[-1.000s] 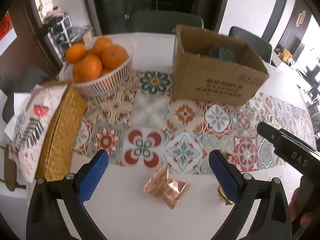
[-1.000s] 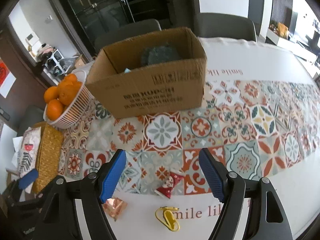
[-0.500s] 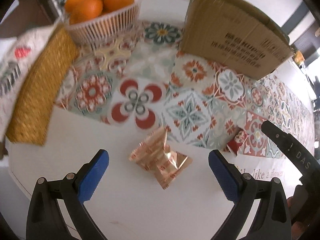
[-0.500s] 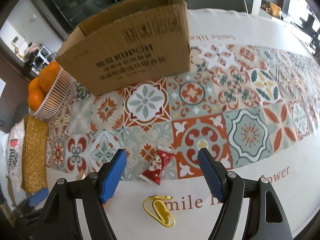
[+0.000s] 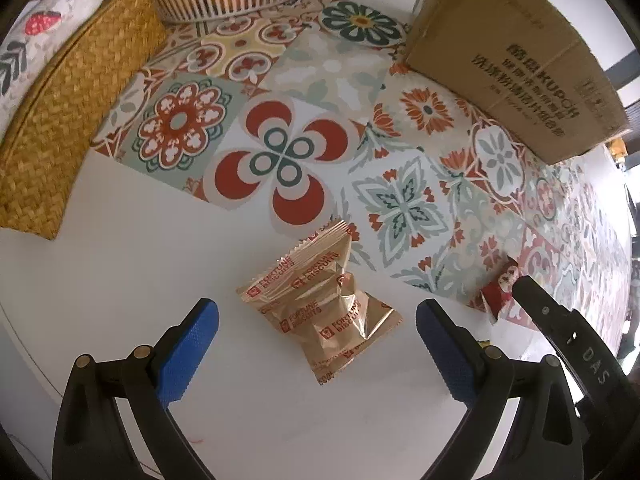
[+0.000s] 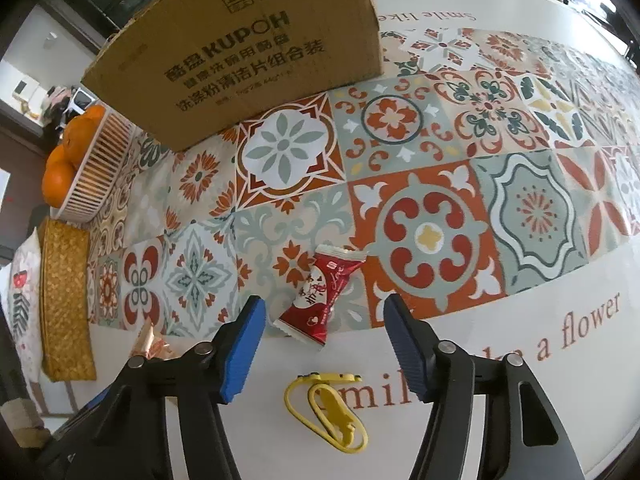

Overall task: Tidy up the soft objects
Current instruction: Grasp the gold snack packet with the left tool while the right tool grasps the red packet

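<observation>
A gold foil biscuit packet (image 5: 320,308) lies on the white tablecloth, between the blue pads of my left gripper (image 5: 318,320), which is open and hovers just above it without touching. A small red candy wrapper (image 6: 320,294) lies at the edge of the patterned runner. My right gripper (image 6: 322,314) straddles its near end; its jaws are closing, with the pads still apart from the wrapper. The red wrapper (image 5: 500,290) and the right gripper's black finger show at the right of the left wrist view. The cardboard box (image 6: 248,40) stands behind.
A yellow plastic clip (image 6: 328,412) lies on the cloth just below the right gripper. A white basket of oranges (image 6: 86,160), a woven straw mat (image 5: 68,108) and a printed cushion (image 5: 24,48) sit at the left. The table edge curves near the left gripper.
Both grippers have sunk towards the table, so the gold packet and the red wrapper now lie between their pads. The right gripper's jaws have narrowed.
</observation>
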`<control>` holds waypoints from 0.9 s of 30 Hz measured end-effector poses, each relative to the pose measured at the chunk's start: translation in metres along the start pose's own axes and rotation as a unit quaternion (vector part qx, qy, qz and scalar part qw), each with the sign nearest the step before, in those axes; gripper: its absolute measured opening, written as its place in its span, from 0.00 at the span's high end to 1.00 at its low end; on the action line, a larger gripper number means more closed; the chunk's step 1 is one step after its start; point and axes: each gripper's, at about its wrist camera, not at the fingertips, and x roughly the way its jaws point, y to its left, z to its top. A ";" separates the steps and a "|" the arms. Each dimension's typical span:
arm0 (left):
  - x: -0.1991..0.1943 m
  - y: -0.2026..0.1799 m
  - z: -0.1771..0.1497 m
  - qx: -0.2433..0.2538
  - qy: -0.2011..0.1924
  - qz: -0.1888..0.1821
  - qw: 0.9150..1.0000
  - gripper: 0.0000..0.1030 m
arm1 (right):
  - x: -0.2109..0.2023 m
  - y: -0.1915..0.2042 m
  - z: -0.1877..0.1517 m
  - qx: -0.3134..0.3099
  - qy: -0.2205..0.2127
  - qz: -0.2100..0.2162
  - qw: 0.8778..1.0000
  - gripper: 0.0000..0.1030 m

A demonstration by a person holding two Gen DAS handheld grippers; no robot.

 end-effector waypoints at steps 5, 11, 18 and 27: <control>0.008 0.000 0.003 -0.008 0.004 0.004 1.000 0.04 | 0.006 0.004 0.001 -0.005 -0.003 0.004 1.000 0.44; 0.021 -0.003 0.006 -0.015 0.012 0.003 1.000 0.09 | 0.017 0.006 0.002 -0.004 0.009 0.006 1.000 0.50; 0.043 0.004 0.009 -0.022 0.033 -0.007 0.999 0.25 | 0.021 0.012 0.003 -0.020 0.008 0.000 1.000 0.57; 0.043 0.008 0.008 0.001 0.017 -0.006 1.000 0.39 | 0.026 0.017 0.003 -0.041 0.006 -0.007 0.999 0.71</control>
